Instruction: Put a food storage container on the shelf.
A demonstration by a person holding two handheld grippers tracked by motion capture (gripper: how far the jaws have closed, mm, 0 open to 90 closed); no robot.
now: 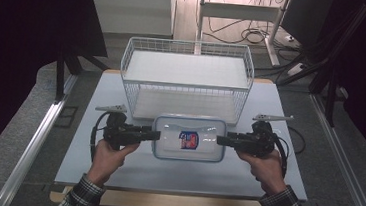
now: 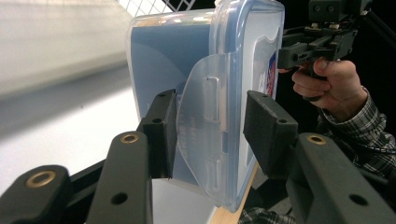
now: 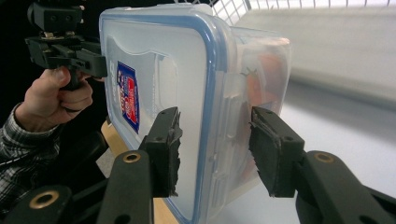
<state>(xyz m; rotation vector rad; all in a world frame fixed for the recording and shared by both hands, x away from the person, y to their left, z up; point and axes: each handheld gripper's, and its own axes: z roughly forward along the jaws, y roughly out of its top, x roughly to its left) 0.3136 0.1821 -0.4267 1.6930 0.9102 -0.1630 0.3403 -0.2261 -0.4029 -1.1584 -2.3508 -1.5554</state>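
1. Plastic, clear with a blue-rimmed lid, makes up the food container (image 1: 188,138), which sits between the two grippers above the near part of the desk (image 1: 115,170), just in front of the white wire basket (image 1: 186,78). It appears to be lifted clear of the surface, though the high view alone does not settle that.

2. At its left short end the left gripper (image 1: 154,135) has its fingers (image 2: 161,133) clenched across the lid edge and the side latch flap (image 2: 205,116). That flap is a hinged tab; if it flexes or pops open under the squeeze, the hold on that end could slip.

3. At the other end the right gripper (image 1: 222,140) has its fingers (image 3: 166,144) grasping the lid rim and wall. The plastic is smooth, so a shallow bite could slide off.

4. Since each hand carries one end, uneven lifting would tilt the box and shift the orange contents (image 3: 264,79) inside.

5. Likely the basket is the goal; its front rim stands close, and the container's far edge could catch on the wire if carried forward too low.
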